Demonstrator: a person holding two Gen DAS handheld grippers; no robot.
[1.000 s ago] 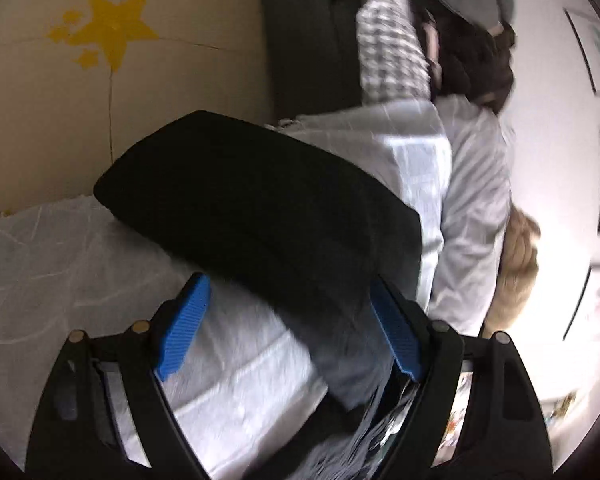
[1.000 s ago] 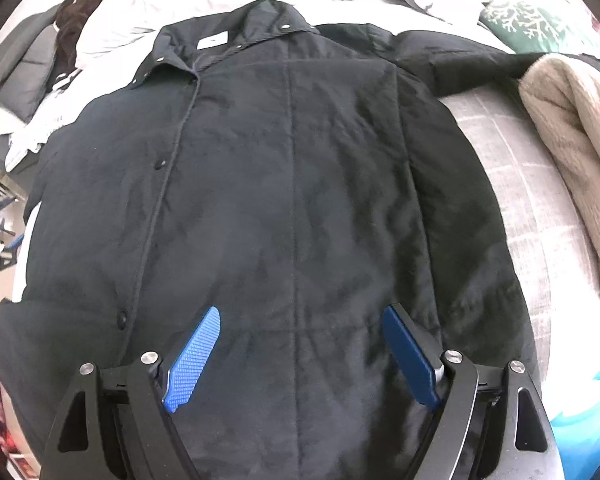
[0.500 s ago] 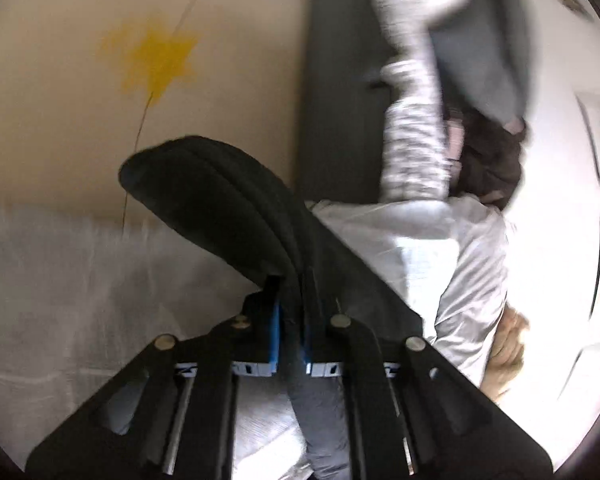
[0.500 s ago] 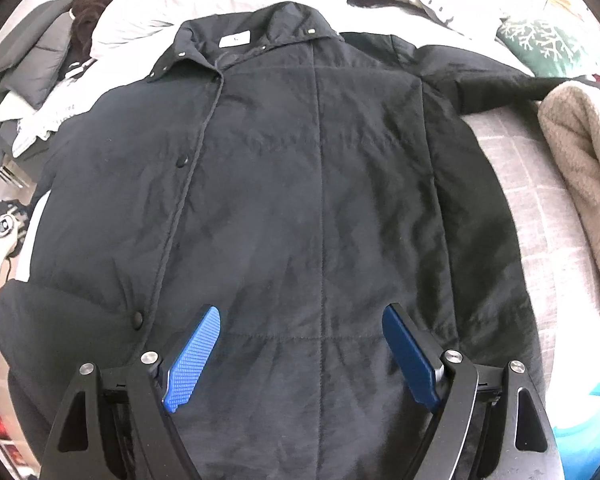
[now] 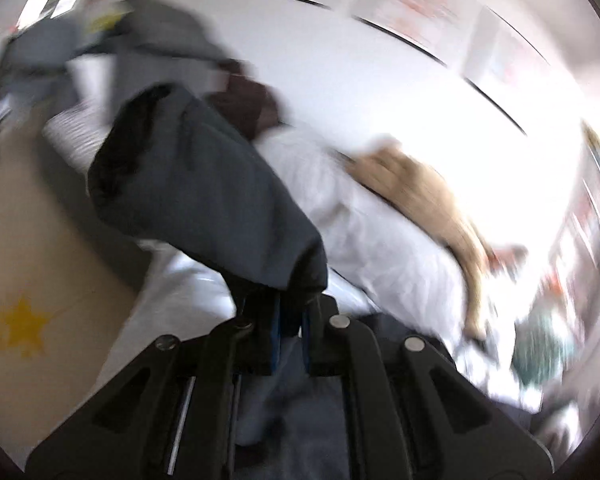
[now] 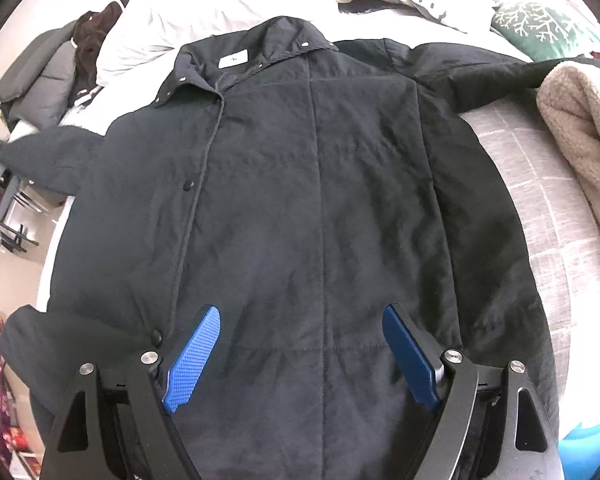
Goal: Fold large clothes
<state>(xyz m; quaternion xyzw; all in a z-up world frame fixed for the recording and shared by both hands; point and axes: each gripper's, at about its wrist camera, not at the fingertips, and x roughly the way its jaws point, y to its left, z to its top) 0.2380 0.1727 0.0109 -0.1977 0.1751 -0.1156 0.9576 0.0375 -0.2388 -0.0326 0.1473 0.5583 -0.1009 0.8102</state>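
The left gripper [image 5: 290,330] has just clamped shut on the coat's sleeve [image 5: 196,184] and swung it up off the bed [image 6: 540,208], probably to fold it inward, though blur hides detail. The coat [image 6: 300,208] lies spread flat; the right gripper [image 6: 300,356] hovers wide open, empty, over its near hem.

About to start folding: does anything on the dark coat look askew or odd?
The dark quilted coat lies flat and snapped shut. Only its sleeve cuff is off the bed, pinched in the left gripper. The right gripper hovers open. Nothing looks damaged.
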